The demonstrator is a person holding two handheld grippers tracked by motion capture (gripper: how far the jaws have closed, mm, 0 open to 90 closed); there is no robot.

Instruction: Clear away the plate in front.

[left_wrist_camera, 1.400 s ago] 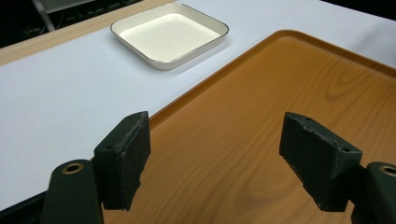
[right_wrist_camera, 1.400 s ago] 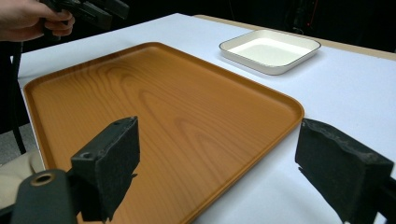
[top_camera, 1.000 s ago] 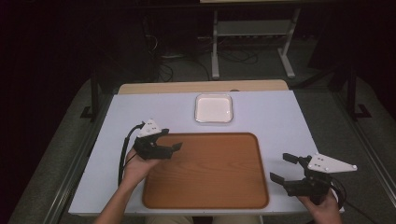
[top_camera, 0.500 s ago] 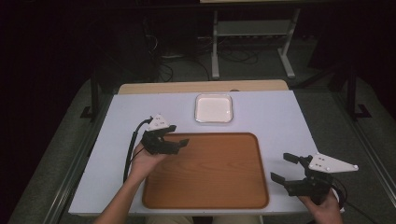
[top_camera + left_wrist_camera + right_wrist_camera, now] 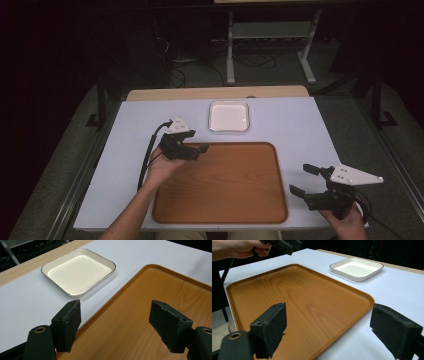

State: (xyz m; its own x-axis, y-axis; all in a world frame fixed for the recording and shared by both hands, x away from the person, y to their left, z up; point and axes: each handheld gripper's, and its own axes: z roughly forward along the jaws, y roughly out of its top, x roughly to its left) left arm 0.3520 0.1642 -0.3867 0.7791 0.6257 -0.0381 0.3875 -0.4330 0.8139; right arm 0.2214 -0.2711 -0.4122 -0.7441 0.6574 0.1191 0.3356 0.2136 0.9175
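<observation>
Left gripper [image 5: 196, 146] hovers over tray's [image 5: 225, 210] far-left corner, jaws wide apart, holding nothing; white dish [image 5: 79, 272] lies ahead and slightly left of jaws, just beyond tray rim (apart from it, on white table [image 5: 125, 150]); dish roughly square, no clear long axis; left hand clearly nearer to it; right gripper [image 5: 304, 181] sits off tray's near-right corner, jaws also spread wide, empty, well apart from dish; dish bare inside; tray holds nothing.

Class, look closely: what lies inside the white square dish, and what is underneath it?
The white square dish holds nothing; its pale floor is bare. It sits on the white table, beyond the wooden tray. The table surface directly beneath the dish is covered.
</observation>
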